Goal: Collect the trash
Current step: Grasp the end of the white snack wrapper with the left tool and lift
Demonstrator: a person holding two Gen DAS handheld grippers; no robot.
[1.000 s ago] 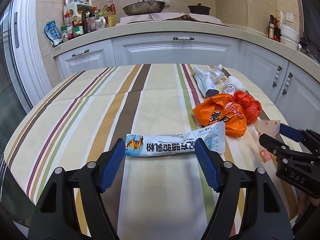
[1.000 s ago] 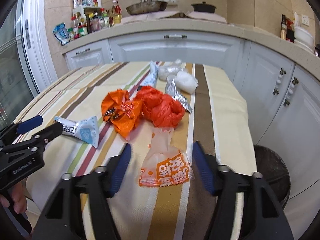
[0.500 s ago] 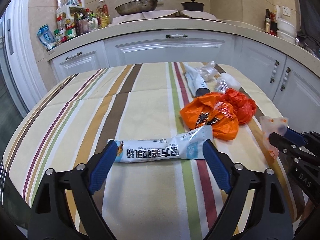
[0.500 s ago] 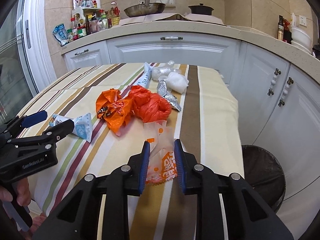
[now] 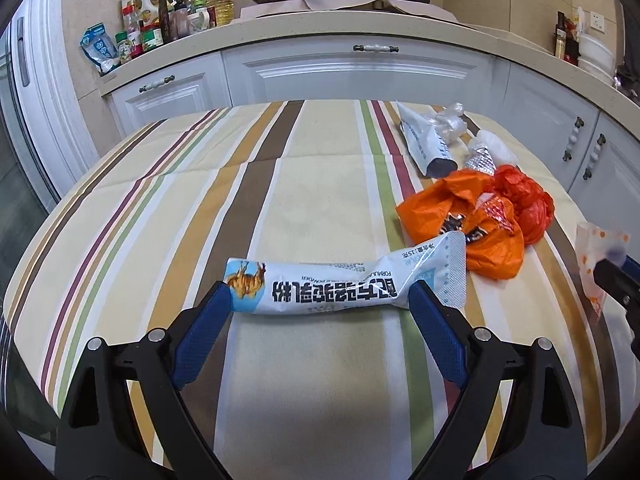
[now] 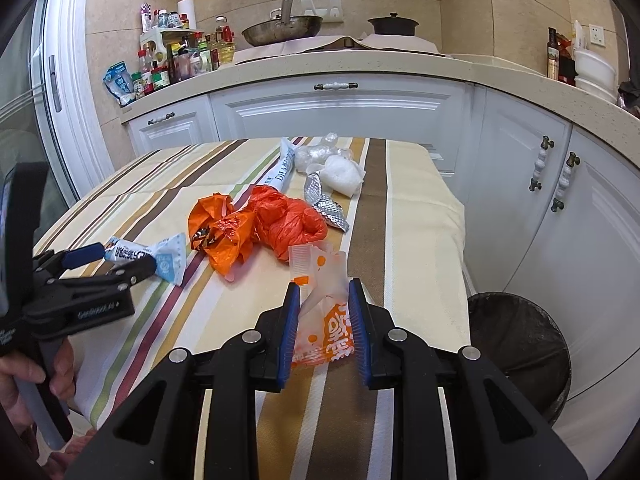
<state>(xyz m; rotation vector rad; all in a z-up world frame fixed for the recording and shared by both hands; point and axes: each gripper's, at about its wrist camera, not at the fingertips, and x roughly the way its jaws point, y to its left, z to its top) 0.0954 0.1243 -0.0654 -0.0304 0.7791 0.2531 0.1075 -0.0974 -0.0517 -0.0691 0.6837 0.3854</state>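
Striped table (image 5: 328, 184): 2 orange bags (image 6: 256, 226), 2 white sachets (image 5: 344, 286), 1 foil wrapper (image 6: 326, 204).

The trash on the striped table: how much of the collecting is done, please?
Nothing visibly binned yet. In hand: right tongs are shut on the clear orange-printed bag; the dark bin stands beside the table. Left tongs are open around the white powder sachet. Left: orange bags, foil wrapper, white tube, clear plastic wads.

Bin (image 6: 520, 344) partly hidden behind table edge (image 6: 460, 272).
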